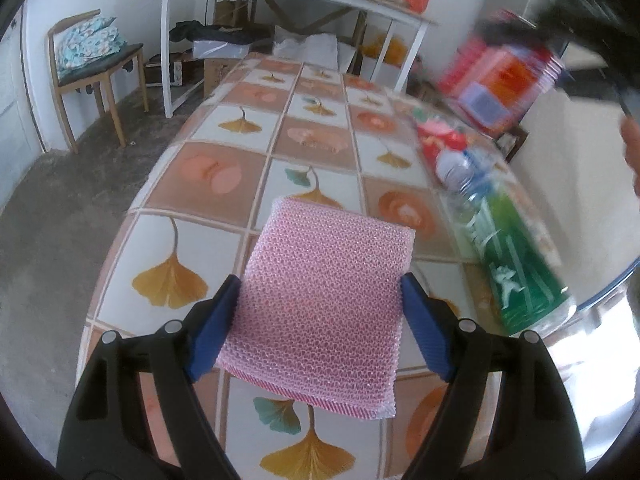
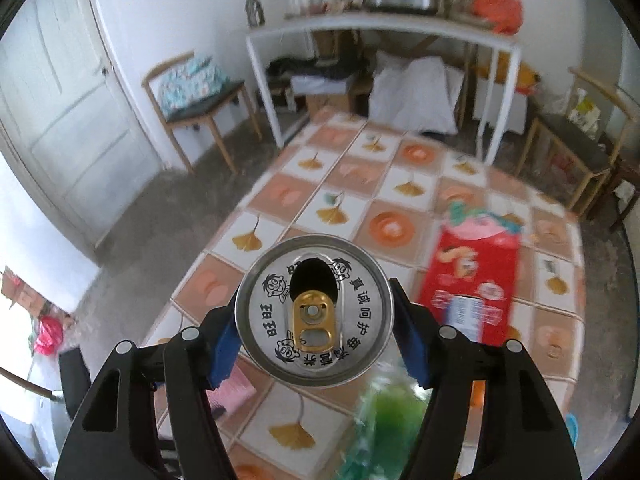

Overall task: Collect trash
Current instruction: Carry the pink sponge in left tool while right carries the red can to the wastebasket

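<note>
**A:** So, where do things stand with the trash?

**B:** The right gripper (image 2: 314, 316) has its blue pads clamped on the sides of an opened silver drink can with a gold pull tab (image 2: 313, 312), held clear above the table with the tiled ginkgo-leaf cloth (image 2: 360, 168). The left gripper (image 1: 320, 312) holds a pink mesh scouring sponge (image 1: 324, 300) by its two edges, jaws set wide around it, also over the table.

**A:** What's left on the table?

**B:** A red snack bag (image 2: 472, 276) lying flat, and a green-labelled clear plastic bottle (image 1: 520, 264) on its side near the right edge. In the right wrist view the bottle is only a green blur under the can.

**A:** What worries you?

**B:** The can, mostly. It's round and smooth, gripped on two narrow lines; a quick swing could let it twist or slip out. Its mouth is open, so tipping it could spill any dregs onto the cloth, though I can't see whether any liquid is inside.

**A:** And the sponge?

**B:** It's soft. Squeezed at the edges it may buckle and drop free. The bottle lies near the edge too, so a nudge could roll it off.
</note>
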